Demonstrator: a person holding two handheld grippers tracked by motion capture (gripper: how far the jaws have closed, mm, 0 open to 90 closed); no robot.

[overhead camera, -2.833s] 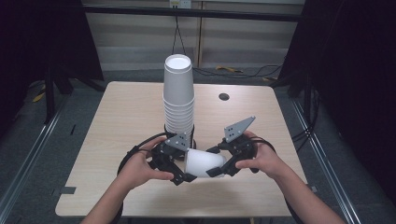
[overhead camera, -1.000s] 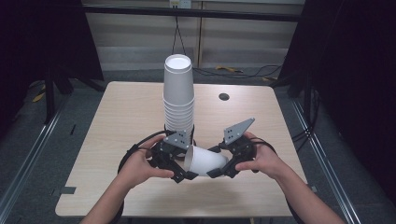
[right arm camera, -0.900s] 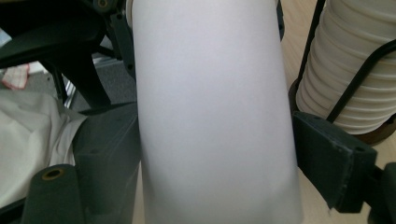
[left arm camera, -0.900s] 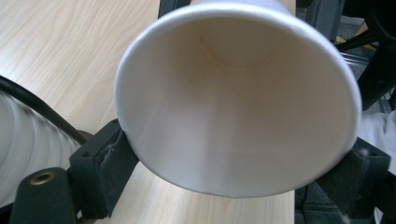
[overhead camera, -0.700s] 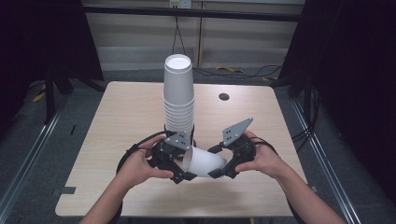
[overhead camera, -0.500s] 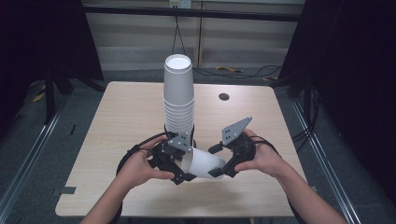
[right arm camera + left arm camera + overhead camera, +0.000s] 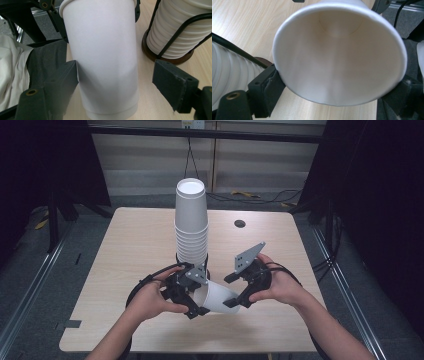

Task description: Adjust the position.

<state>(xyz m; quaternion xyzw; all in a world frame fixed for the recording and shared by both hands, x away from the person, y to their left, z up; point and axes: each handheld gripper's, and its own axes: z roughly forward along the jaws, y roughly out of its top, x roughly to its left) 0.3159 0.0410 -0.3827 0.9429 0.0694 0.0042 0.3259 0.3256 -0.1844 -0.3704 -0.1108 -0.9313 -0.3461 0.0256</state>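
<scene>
Paper cup: a white paper cup lies on its side just above the worktop, near the person's edge, between the two grippers, in front of the cup stack.
Left gripper: the left gripper has the cup's open mouth; in the left gripper view the rim sits between its black fingers, both touching the wall.
Left fingers: set at a middling width and just now easing wider, with the cup between them.
Right gripper: the right gripper meets the cup's base end.
Right fingers: in the right gripper view one finger rests against the cup wall while the other stands clear of it, so the fingers are open around the cup.
Cup stack: upside-down white cups in a black wire holder on a round dark base, mid-worktop.
Hands: both hands wrap the gripper bodies.
</scene>
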